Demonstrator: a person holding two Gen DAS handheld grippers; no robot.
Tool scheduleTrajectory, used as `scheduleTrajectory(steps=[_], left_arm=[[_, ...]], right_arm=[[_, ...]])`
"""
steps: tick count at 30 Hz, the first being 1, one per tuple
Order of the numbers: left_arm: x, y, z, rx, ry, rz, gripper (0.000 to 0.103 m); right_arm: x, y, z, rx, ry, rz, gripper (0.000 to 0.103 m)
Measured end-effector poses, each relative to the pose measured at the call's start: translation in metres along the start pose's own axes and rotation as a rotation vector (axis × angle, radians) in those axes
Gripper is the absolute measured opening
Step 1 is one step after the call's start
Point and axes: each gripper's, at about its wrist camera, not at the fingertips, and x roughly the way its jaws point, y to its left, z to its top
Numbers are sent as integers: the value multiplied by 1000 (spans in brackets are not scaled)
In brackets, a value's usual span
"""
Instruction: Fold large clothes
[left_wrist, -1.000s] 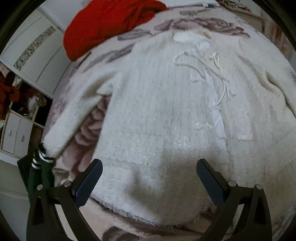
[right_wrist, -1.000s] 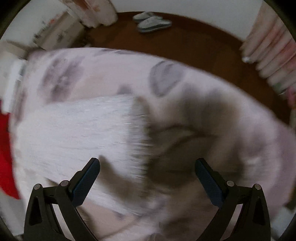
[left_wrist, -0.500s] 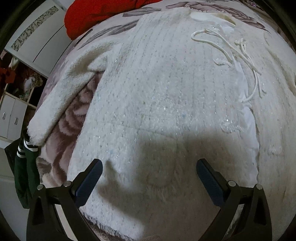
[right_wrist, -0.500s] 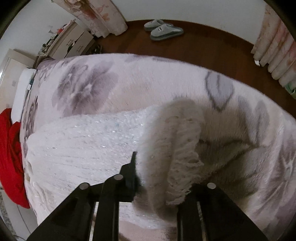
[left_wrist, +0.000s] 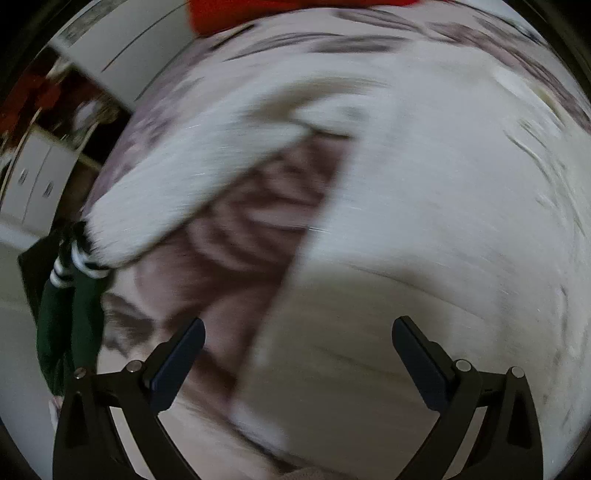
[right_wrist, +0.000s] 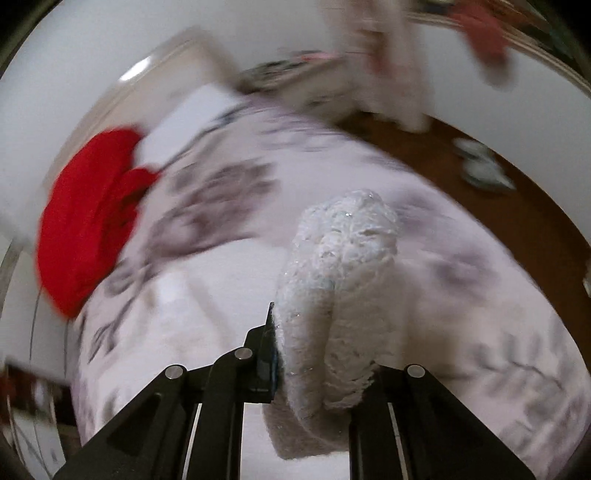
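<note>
from the left wrist view my left gripper hangs with jaws spread and empty over the white sweater on the bed, its loose sleeve lying up-left, while in the right wrist view my right gripper pinches the bunched sweater edge above the bed, so it leads the fold.
</note>
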Motion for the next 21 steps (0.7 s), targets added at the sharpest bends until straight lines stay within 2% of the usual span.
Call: scheduleTrajectory(steps=[3,5,9,11,14,17,19,21], left_arm=[[16,46,7,-93,26,33,103],[28,76,11,-159,49,44,103],[53,133,14,-282,77,45,103],[63,153,15,-315,82,46,103],[79,178,19,-356,86,32,103],[91,192,24,-386,96,4,103],[98,199,29,-410,113,-38,103],[102,203,33,-446,129,-111,103]], right_arm=[[34,95,-10,-159,62,69,14],[69,160,-31,-275,113,98,14],[143,280,-102,-508,247,133,14],[172,316,-143,-602,292,117,14],[214,354,-196,-690,358,87,14],[234,364,-235,-746,390,33,14],[245,363,-244,-747,420,0,17],[243,354,-238,-683,458,46,22]])
